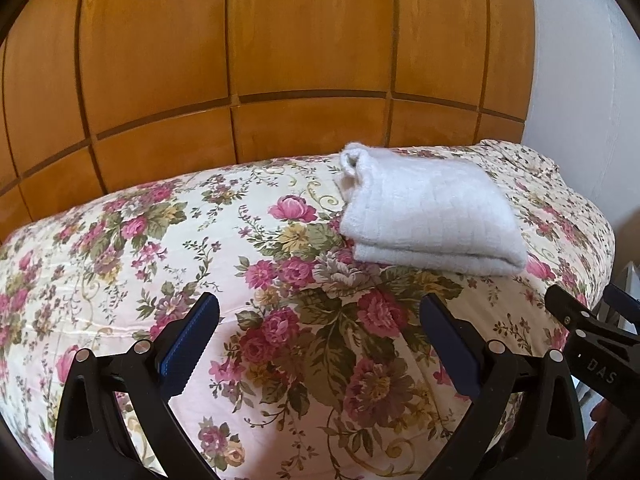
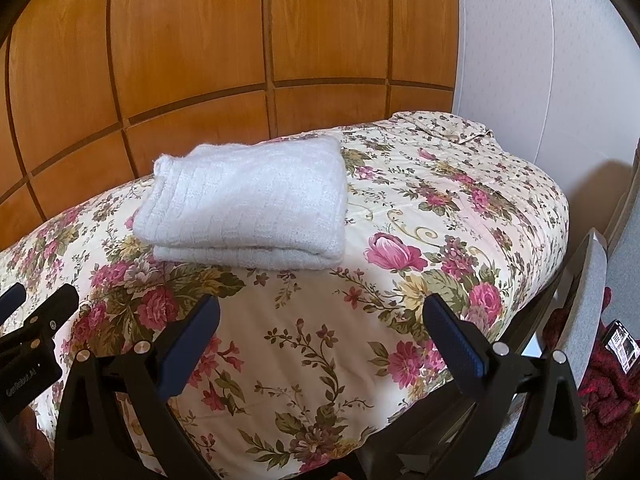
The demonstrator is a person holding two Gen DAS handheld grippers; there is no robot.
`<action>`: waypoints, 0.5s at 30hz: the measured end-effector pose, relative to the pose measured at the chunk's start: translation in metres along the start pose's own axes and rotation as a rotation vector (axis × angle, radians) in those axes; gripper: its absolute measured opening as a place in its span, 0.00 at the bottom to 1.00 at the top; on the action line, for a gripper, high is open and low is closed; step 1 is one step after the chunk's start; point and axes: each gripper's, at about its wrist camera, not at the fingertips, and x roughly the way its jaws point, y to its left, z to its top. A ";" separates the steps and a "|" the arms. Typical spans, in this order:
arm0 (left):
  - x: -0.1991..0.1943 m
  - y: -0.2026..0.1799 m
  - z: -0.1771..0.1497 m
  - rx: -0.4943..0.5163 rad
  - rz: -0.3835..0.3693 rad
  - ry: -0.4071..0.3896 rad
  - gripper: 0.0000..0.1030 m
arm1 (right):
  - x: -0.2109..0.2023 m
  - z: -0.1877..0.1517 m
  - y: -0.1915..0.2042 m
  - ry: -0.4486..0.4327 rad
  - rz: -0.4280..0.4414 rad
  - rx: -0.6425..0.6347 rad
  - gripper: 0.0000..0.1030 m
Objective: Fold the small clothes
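The right gripper (image 1: pixel 592 312), seen at the right edge of the left wrist view, carries the white letters "DAS" on its black body. In the right wrist view the left gripper (image 2: pixel 24 300) at the left edge bears small pale print that is too fine to read with certainty.

A white knit garment (image 1: pixel 428 216) lies folded in a thick rectangle on the floral bedspread (image 1: pixel 160 248), toward the far side near the wooden panels (image 1: pixel 280 40). From the left gripper (image 1: pixel 320 324) it sits ahead and to the right of the jaws, well apart from them. From the right gripper (image 2: pixel 320 324) the garment (image 2: pixel 248 208) sits ahead and to the left, also apart from the tips.

Both grippers have their jaws spread wide, with blue pads (image 1: pixel 192 340) facing inward. Neither holds or touches anything; only bedspread (image 2: pixel 400 220) shows between the fingers.

At the near right of the right wrist view stands a grey chair (image 2: pixel 580 320) with dark red fabric (image 2: pixel 600 380) on it. A white wall (image 2: pixel 520 60) lies to the right of the panels.
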 end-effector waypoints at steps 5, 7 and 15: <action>0.002 -0.001 0.000 -0.001 -0.009 0.016 0.96 | 0.000 0.000 -0.001 0.001 -0.001 0.004 0.98; 0.003 -0.001 0.000 -0.005 -0.013 0.022 0.96 | 0.001 0.000 -0.001 0.004 -0.002 0.005 0.98; 0.015 0.000 -0.001 -0.008 -0.029 0.070 0.96 | 0.006 -0.001 0.000 0.019 0.000 0.000 0.98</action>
